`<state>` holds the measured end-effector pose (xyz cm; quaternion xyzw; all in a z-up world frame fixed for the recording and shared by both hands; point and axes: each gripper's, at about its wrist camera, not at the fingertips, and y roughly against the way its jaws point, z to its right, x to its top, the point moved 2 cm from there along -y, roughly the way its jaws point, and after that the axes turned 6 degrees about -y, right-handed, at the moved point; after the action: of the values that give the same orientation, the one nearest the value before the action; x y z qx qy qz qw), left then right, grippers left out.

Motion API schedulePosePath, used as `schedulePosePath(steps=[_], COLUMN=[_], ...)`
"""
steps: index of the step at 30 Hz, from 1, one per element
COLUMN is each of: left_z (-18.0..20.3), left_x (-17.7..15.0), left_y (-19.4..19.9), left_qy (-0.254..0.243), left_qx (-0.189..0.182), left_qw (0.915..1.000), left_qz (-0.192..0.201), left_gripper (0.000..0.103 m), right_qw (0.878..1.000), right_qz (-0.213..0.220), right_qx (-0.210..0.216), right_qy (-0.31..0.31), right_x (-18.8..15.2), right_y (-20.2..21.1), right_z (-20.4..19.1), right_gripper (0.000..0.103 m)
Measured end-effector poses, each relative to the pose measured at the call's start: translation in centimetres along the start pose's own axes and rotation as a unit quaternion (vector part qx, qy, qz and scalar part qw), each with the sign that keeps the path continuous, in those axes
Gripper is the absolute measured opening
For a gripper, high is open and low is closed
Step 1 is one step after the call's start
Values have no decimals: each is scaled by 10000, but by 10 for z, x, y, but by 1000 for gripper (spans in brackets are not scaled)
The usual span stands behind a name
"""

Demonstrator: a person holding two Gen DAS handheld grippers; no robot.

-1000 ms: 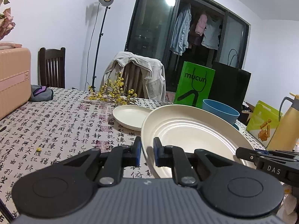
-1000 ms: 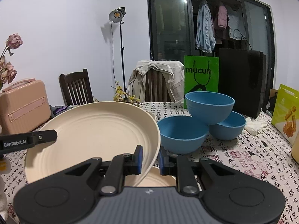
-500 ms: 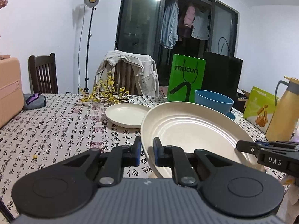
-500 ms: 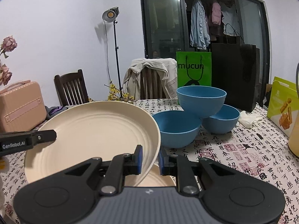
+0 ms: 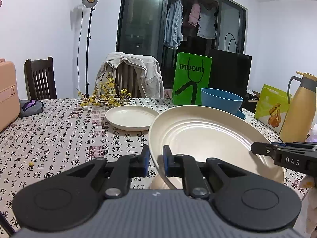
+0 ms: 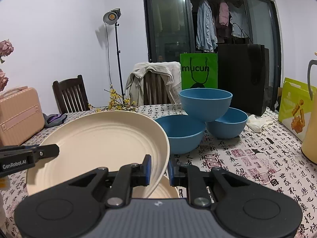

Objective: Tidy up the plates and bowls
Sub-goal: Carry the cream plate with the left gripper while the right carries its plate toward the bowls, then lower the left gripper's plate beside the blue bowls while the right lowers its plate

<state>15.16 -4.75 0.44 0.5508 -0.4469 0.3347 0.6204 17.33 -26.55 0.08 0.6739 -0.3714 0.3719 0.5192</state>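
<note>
On the table (image 6: 247,158), three blue bowls (image 6: 205,105), three cream plates (image 6: 99,144), both grippers' fingers (image 6: 147,167) pinching one plate.

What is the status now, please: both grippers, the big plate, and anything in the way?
Left gripper and right gripper both shut on large cream plate, held tilted. Another plate directly below. Three blue bowls close beside.

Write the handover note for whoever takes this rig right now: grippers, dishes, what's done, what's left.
Left gripper: shut on the big cream plate at its left rim.
Right gripper: shut on the same plate's right rim, so both carry it, tilted, above another cream plate.
Small plate lies alone farther back on the table.
Three blue bowls: one perched on two, not nested.
Done: big plate lifted.
Left: set it down, gather the plates, nest the bowls.
</note>
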Motion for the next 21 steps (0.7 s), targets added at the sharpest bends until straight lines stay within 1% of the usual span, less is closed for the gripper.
schedulePosePath(steps=[21], left_z=[9], left_x=[-18], left_y=[-11], left_qy=[-62], left_qx=[-82], left_qw=[9997], left_qz=[-199], left_gripper=[14], right_qw=[9999], right_qz=[-104], right_qx=[-47], right_qy=[-62], right_x=[-20], right_y=[-7], right_z=[15], right_gripper=[17])
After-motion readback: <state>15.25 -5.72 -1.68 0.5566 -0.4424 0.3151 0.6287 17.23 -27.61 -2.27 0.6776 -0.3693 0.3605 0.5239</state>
